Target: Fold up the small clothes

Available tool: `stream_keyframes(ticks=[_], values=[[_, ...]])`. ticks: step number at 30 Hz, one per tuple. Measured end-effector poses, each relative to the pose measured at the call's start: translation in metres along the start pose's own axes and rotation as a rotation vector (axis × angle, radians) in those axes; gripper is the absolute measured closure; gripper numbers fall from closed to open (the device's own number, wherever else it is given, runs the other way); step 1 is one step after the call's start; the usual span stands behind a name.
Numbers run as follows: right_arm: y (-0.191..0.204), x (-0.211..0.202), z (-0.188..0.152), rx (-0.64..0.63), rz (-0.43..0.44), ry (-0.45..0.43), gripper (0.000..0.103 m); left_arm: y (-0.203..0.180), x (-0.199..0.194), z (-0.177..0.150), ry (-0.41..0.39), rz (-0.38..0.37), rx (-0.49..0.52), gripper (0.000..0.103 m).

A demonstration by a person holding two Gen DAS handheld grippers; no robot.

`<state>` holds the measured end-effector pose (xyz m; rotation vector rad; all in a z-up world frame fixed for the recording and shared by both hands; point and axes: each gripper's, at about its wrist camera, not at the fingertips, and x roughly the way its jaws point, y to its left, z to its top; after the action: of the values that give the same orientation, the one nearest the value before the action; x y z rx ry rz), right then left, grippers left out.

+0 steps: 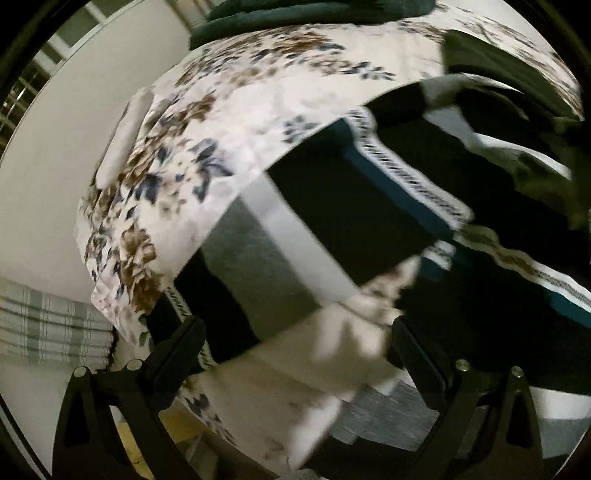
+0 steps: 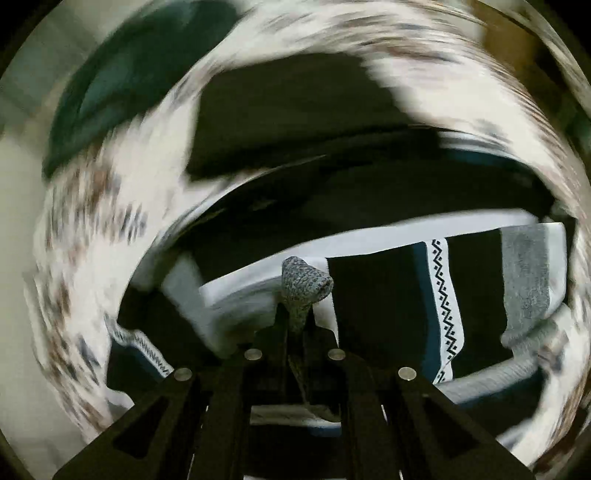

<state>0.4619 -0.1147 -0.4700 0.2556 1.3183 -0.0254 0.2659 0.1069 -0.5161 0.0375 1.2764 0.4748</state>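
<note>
A small striped garment [image 1: 343,218] in black, grey, white and teal, with a zigzag band, lies spread on a floral bedsheet [image 1: 221,122]. My left gripper [image 1: 295,328] hovers over its near edge, tilted steeply down. Its jaws stand wide open and only blurred cloth shows below them. In the right wrist view the same striped garment [image 2: 443,295] hangs close in front. My right gripper [image 2: 295,317] is shut on a grey knitted corner [image 2: 304,282] of it, which bunches up above the tips. Both views are motion-blurred.
A dark green cushion or blanket [image 1: 295,14] lies at the far end of the bed, and another dark garment [image 1: 498,62] lies at the far right. A white rolled item [image 1: 125,136] rests by the sheet's left edge. Plaid fabric [image 1: 48,325] sits lower left, beside a pale wall.
</note>
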Motion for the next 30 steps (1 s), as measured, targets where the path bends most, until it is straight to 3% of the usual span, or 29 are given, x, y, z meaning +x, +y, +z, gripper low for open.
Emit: stream_keyframes(ticks=[2,6,8,9,10,13,17,20,24,30], values=[[0.036,0.035,-0.002,-0.069,-0.029,0.041,0.097,0.012,0.006,0.002,-0.002,0.001,-0.02,0.0],[0.056,0.083,-0.011,-0.099,-0.085,0.135,0.093,0.034,0.015,0.004,0.006,0.0,-0.06,0.0],[0.043,0.087,-0.014,-0.04,-0.018,0.188,0.071,0.045,0.018,0.002,0.013,-0.007,-0.079,0.0],[0.034,0.081,-0.016,-0.002,0.055,0.2,0.051,0.055,0.02,-0.001,0.029,-0.01,-0.091,0.0],[0.026,0.073,-0.018,0.025,0.107,0.199,0.038,0.064,0.022,-0.003,0.045,-0.018,-0.106,0.0],[-0.01,0.035,-0.031,0.098,0.224,0.171,0.03,0.098,0.028,-0.016,0.097,-0.065,-0.18,0.0],[-0.063,-0.005,-0.056,0.146,0.251,0.149,0.029,0.148,0.041,-0.038,0.154,-0.116,-0.308,0.0],[-0.094,-0.014,-0.083,0.17,0.18,0.174,0.029,0.181,0.06,-0.057,0.192,-0.167,-0.444,0.0],[-0.134,0.0,-0.12,0.244,0.099,0.256,0.029,0.204,0.105,-0.079,0.285,-0.308,-0.646,0.0],[-0.148,0.015,-0.147,0.305,0.053,0.292,0.029,0.208,0.16,-0.097,0.362,-0.285,-0.773,0.013]])
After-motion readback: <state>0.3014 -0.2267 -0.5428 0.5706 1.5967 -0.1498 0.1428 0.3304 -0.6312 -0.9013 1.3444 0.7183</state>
